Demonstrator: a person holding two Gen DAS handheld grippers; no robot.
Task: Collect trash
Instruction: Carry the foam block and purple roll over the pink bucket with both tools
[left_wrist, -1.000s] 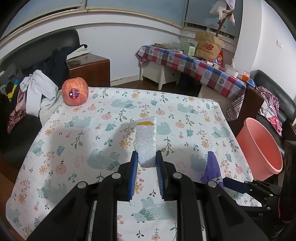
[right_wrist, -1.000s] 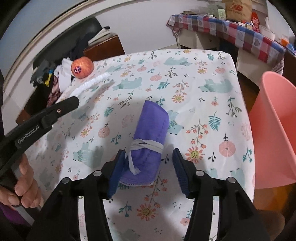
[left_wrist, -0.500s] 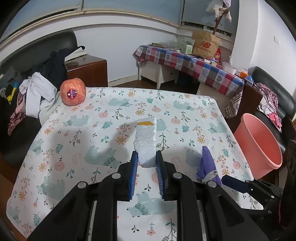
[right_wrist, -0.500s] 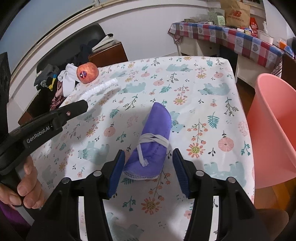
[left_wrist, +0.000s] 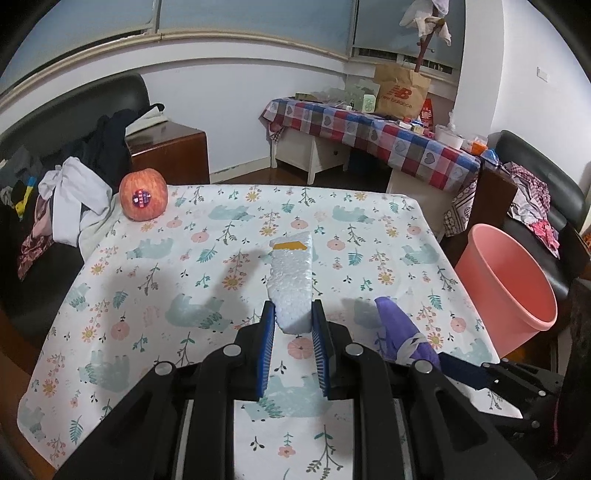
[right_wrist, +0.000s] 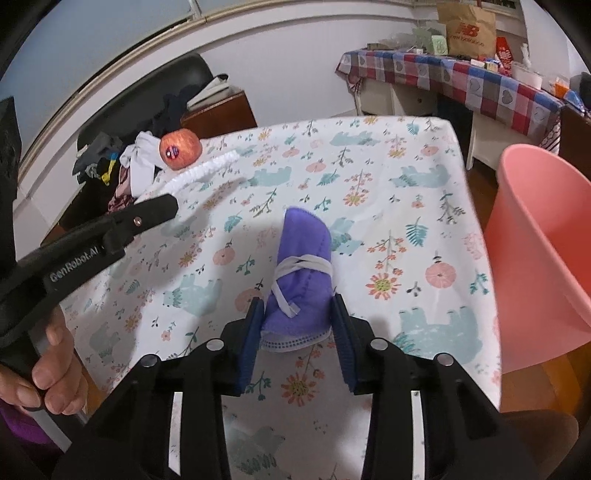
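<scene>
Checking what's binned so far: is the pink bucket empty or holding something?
Empty as far as visible: the pink bucket shows only bare inner wall in the left wrist view; its very bottom is hidden.

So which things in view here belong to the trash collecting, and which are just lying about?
Part of the job:
- foam piece, clamped in the left gripper
- rolled purple mask, between the just-closing right gripper pads
- pink bucket beside the table

Just lying about:
- apple
- clothes pile
- paper bag

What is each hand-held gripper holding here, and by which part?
Left hand-held gripper: white foam piece, by its near end. Right hand-held gripper, just closed: rolled purple mask, by its near end.
</scene>
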